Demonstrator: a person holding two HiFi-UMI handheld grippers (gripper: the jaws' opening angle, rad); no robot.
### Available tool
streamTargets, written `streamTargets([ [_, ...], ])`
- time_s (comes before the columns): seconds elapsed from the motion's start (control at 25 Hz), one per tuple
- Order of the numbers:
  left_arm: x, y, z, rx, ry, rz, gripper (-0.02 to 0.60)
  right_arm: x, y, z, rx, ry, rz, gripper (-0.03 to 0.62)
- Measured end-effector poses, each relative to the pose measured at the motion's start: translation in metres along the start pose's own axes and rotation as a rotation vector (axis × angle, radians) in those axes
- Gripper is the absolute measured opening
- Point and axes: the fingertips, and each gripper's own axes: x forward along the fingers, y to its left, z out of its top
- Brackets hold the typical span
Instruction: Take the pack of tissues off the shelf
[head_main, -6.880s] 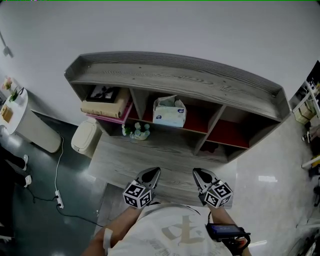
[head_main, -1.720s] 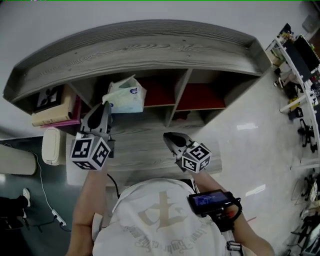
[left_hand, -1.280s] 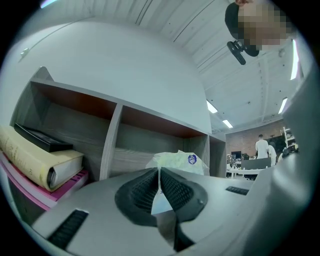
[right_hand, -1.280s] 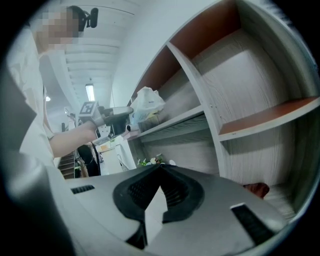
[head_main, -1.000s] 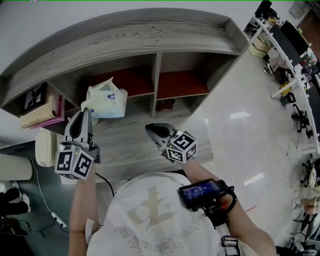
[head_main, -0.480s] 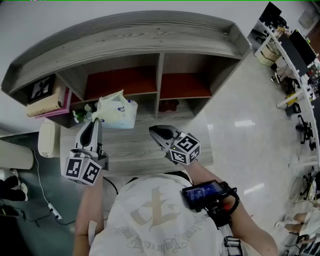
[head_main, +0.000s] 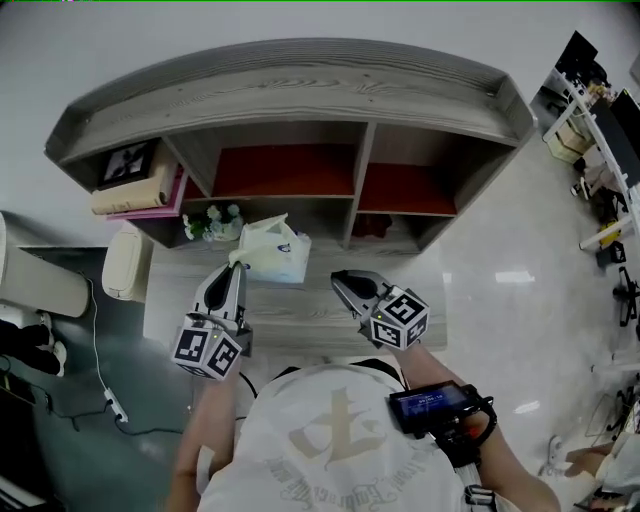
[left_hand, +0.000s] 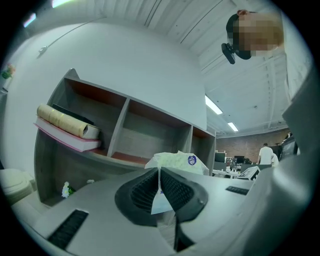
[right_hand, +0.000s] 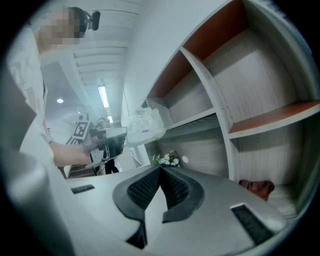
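The pack of tissues (head_main: 274, 251), white plastic with a blue label, hangs in the air in front of the grey wooden shelf (head_main: 290, 85), outside its compartments. My left gripper (head_main: 235, 272) is shut on the pack's plastic flap. In the left gripper view the flap (left_hand: 159, 197) runs between the ribbed pads and the pack (left_hand: 177, 161) sits just beyond my left gripper (left_hand: 160, 176). My right gripper (head_main: 341, 279) is shut and empty, to the right of the pack. In the right gripper view its jaws meet at my right gripper (right_hand: 160, 171), with the pack (right_hand: 144, 125) off to the left.
The middle compartment's red floor (head_main: 285, 170) is bare. Books (head_main: 135, 190) lie in the left compartment, small flowers (head_main: 212, 220) stand below them, and a brown object (head_main: 372, 226) sits in the lower right bay. A white bin (head_main: 124, 276) and a cable (head_main: 100, 380) are on the floor at left.
The pack has come out of the middle compartment and moved down and toward me in the shut left gripper. The right gripper has stayed shut beside it.
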Motion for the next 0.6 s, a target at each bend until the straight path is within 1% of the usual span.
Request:
streamTargets([
  [0.2, -0.016, 0.011, -0.025, -0.009, 0.038, 0.038, 0.026, 0.001, 0.004, -0.004, 0.007, -0.002, 0.008, 0.005],
  [0.44, -0.035, 0.019, -0.054, -0.015, 0.08, 0.046, 0.026, 0.005, 0.014, -0.013, 0.01, 0.004, 0.015, 0.005],
  [0.6, -0.052, 0.028, -0.072, -0.022, 0.115, 0.07, 0.027, 0.007, 0.019, -0.016, 0.005, 0.013, 0.02, 0.005],
])
